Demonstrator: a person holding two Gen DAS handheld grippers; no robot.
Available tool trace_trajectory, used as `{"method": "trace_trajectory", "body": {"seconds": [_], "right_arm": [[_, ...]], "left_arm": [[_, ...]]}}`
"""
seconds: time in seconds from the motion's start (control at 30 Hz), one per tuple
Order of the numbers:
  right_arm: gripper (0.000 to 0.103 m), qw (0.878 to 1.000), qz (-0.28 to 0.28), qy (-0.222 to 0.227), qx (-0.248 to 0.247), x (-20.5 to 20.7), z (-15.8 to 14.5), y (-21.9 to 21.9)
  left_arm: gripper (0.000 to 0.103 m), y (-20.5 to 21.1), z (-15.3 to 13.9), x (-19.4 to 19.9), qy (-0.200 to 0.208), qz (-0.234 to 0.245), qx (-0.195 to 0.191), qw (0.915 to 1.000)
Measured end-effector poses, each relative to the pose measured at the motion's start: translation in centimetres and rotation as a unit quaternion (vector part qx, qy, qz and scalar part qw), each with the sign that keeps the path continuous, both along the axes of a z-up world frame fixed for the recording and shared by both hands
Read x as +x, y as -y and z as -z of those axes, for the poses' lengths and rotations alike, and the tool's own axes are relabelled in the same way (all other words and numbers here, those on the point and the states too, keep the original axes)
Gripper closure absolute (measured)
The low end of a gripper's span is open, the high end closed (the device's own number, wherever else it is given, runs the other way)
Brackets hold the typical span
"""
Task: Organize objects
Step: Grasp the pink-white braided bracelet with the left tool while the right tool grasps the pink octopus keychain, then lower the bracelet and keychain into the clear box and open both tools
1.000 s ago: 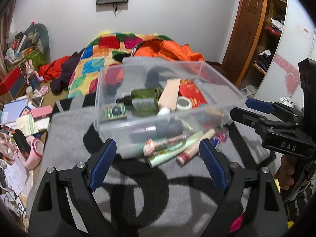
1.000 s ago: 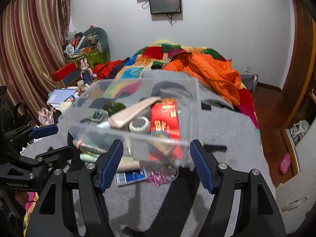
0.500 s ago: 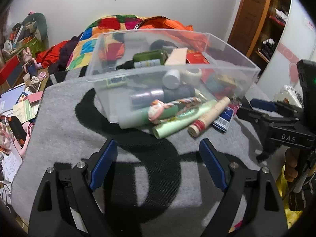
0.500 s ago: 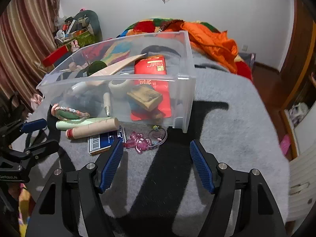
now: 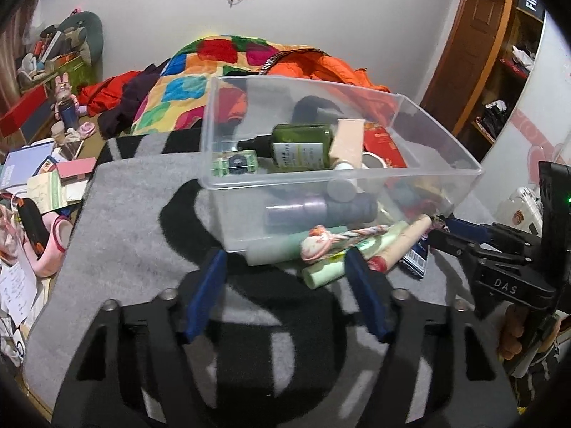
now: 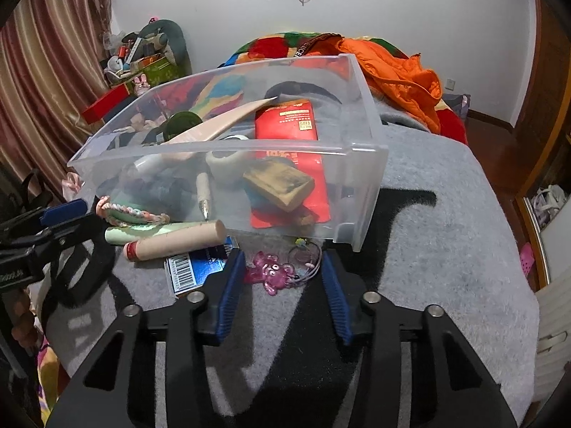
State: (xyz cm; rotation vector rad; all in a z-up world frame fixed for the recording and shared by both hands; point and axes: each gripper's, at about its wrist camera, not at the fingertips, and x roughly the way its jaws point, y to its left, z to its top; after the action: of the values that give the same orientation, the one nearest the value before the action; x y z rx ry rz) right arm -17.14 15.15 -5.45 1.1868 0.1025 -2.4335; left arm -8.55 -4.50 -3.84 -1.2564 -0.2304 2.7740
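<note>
A clear plastic bin (image 5: 249,182) (image 6: 249,148) holding a green bottle (image 5: 299,146), a red packet (image 6: 289,125) and other small items stands on a grey and black rug. Loose in front of it lie a mint tube (image 5: 323,273), a beige tube with a red cap (image 6: 171,244), a braided bracelet (image 5: 342,237), a blue box (image 6: 194,267) and a pink bear keychain (image 6: 270,274). My left gripper (image 5: 285,280) is closing with the mint tube's end between its jaws, pads not pressing. My right gripper (image 6: 282,273) is closing around the keychain, which its pads are not pressing.
A bed with a patchwork quilt (image 5: 200,82) and an orange jacket (image 6: 399,67) lies behind the bin. Papers, a pink slipper (image 5: 53,242) and boxes clutter the floor at the left. A wooden door and shelves (image 5: 492,71) stand at the right.
Both grippers have sunk toward the loose items in front of the bin, and their jaws have narrowed. The keychain now sits between the right jaws, the mint tube's end between the left.
</note>
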Motion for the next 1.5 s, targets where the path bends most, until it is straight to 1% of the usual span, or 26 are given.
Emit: {"method": "trace_trajectory", "body": {"seconds": [0.03, 0.13, 0.2, 0.23, 0.3, 0.33, 0.4, 0.53, 0.57, 0.77, 0.93, 1.17, 1.33, 1.5], "right_arm": [[0.066, 1.0, 0.0, 0.0, 0.0, 0.0, 0.0, 0.0], [0.076, 1.0, 0.003, 0.001, 0.002, 0.0, 0.1, -0.3], [0.077, 1.0, 0.006, 0.001, 0.003, 0.0, 0.2, -0.5], [0.077, 1.0, 0.006, 0.002, 0.001, 0.0, 0.2, -0.6], [0.077, 1.0, 0.006, 0.001, 0.001, 0.1, 0.1, -0.6], [0.077, 1.0, 0.006, 0.0, 0.002, 0.2, 0.1, -0.6], [0.078, 1.0, 0.006, -0.002, 0.002, 0.4, 0.1, -0.7], [0.078, 1.0, 0.009, -0.002, -0.006, 0.8, 0.0, -1.1], [0.078, 1.0, 0.01, -0.002, -0.006, 0.9, -0.1, -1.1], [0.078, 1.0, 0.016, -0.007, -0.018, 1.4, -0.7, -1.6], [0.078, 0.999, 0.015, -0.021, -0.029, 2.1, -2.0, -1.9], [0.078, 0.997, 0.012, -0.051, -0.05, 3.5, -4.4, -2.1], [0.078, 0.997, 0.008, -0.061, -0.053, 3.9, -5.3, -1.9], [0.078, 0.996, 0.005, -0.07, -0.056, 4.1, -6.0, -1.7]], "left_arm": [[0.045, -0.3, 0.0, 0.0, -0.001, 0.002, -0.002, 1.0], [0.053, -1.0, 0.1, -0.4, -0.004, 0.002, -0.023, 0.9997], [0.06, -1.2, 0.1, -0.7, -0.008, -0.002, -0.036, 0.9993], [0.062, -1.2, 0.1, -0.7, -0.009, -0.003, -0.035, 0.9993], [0.07, -1.2, 0.2, -0.8, -0.01, -0.006, -0.033, 0.9994], [0.071, -1.2, 0.2, -0.9, -0.011, -0.008, -0.033, 0.9994], [0.082, -1.1, 0.3, -0.9, -0.012, -0.01, -0.03, 0.9994], [0.086, -0.6, 0.5, -0.7, -0.01, -0.011, -0.014, 0.9998], [0.091, -0.5, 0.6, -0.6, -0.008, -0.01, -0.011, 0.9999], [0.091, 0.2, 0.4, 0.6, -0.012, -0.014, 0.004, 0.9998], [0.091, 0.0, -0.7, 1.6, -0.027, -0.01, 0.016, 0.9995], [0.091, -0.5, -2.3, 2.2, -0.044, -0.006, 0.017, 0.9989], [0.091, -0.7, -3.6, 3.0, -0.06, 0.001, 0.027, 0.9978], [0.091, -0.9, -4.7, 3.5, -0.071, 0.003, 0.027, 0.9971]]}}
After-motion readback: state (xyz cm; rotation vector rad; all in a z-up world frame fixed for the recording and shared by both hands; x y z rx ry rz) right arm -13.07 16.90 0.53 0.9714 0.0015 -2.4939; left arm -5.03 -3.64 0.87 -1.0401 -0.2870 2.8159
